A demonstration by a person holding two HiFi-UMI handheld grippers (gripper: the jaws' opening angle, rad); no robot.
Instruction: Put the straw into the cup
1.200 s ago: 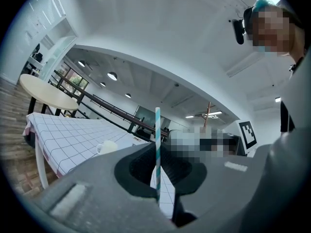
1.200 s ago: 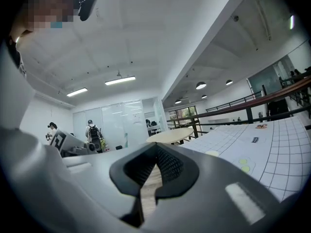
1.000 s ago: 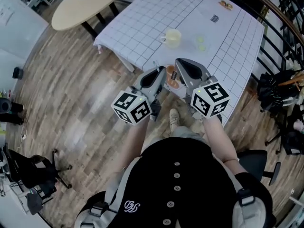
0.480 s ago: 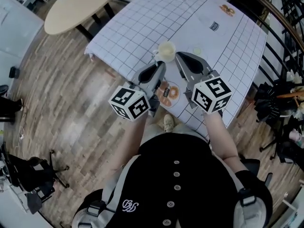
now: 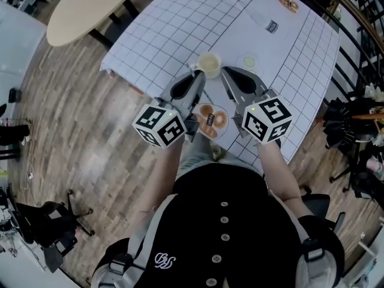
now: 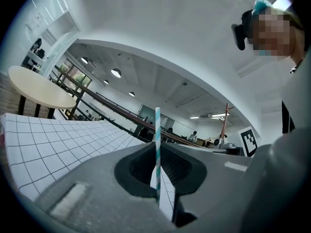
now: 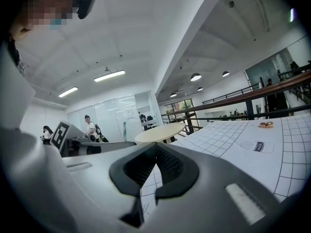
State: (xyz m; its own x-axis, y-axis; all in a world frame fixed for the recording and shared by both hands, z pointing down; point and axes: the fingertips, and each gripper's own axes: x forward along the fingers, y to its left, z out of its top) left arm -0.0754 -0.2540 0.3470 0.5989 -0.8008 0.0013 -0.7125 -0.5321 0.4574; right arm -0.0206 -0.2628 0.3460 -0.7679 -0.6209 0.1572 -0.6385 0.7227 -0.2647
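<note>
While the left claw (image 5: 197,78) is closed on the straw (image 6: 157,125), the right claw (image 5: 228,74) has its tips together with nothing between them. The straw is striped blue and white and stands upright in the grip, its top rising well above the tips. Both claws reach side by side over the near part of the tabletop (image 5: 180,23), which is covered by a white cloth with a dark grid.

The cup (image 5: 209,63), pale and open-topped, stands on the cloth just beyond the two claws' tips and roughly between them. A plate (image 5: 224,128) of round pastries lies under the gap between the claws, near the tabletop's near edge. Right of the cup and a little apart sits a small dish (image 5: 249,60) with something green in it. Farther off lie a small card (image 5: 271,24) and, near the far edge, more pastries (image 5: 288,5).

A round table (image 5: 90,8) stands off to the left on the wooden floor (image 5: 90,137), and a dark railing (image 5: 345,17) runs along the right side.
</note>
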